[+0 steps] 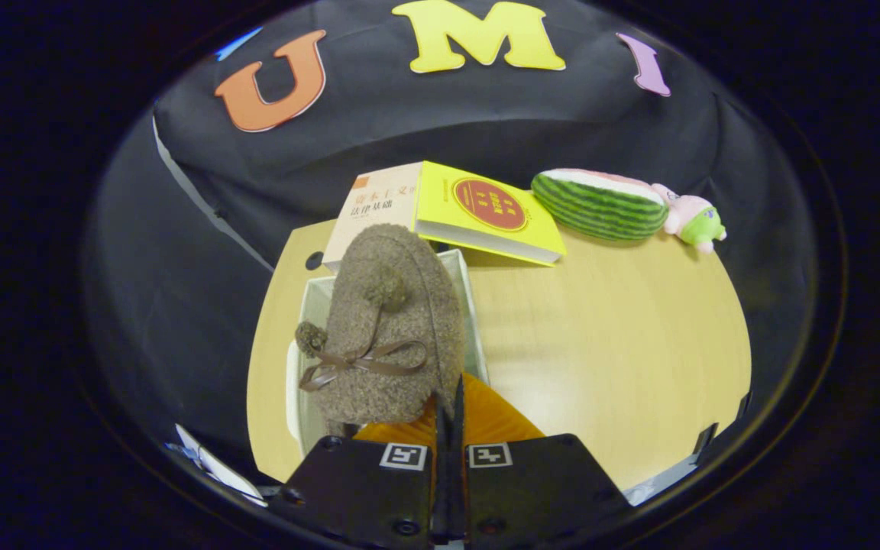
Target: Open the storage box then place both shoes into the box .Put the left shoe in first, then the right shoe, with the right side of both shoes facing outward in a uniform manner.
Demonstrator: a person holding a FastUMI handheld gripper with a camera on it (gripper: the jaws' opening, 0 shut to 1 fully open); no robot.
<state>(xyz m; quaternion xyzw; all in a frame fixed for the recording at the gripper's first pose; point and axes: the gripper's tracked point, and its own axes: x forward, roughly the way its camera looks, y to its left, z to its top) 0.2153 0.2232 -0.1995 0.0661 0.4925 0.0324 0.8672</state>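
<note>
A brown fuzzy shoe (pixel 390 328) with a ribbon bow and two pom-poms hangs just ahead of my fingers, toe pointing away from me. My gripper (pixel 448 416) is shut on its near edge, where an orange part of the shoe (pixel 490 420) shows. Under the shoe stands the white storage box (pixel 473 321), open at the top. Its right wall and left rim show around the shoe, and the shoe hides its inside.
Beyond the box lie a cream book (pixel 375 206) and a yellow book (pixel 486 214), the yellow one overlapping the box's far corner. A watermelon plush (pixel 600 202) and a pink and green plush toy (pixel 692 218) lie far right on the wooden table (pixel 616 336).
</note>
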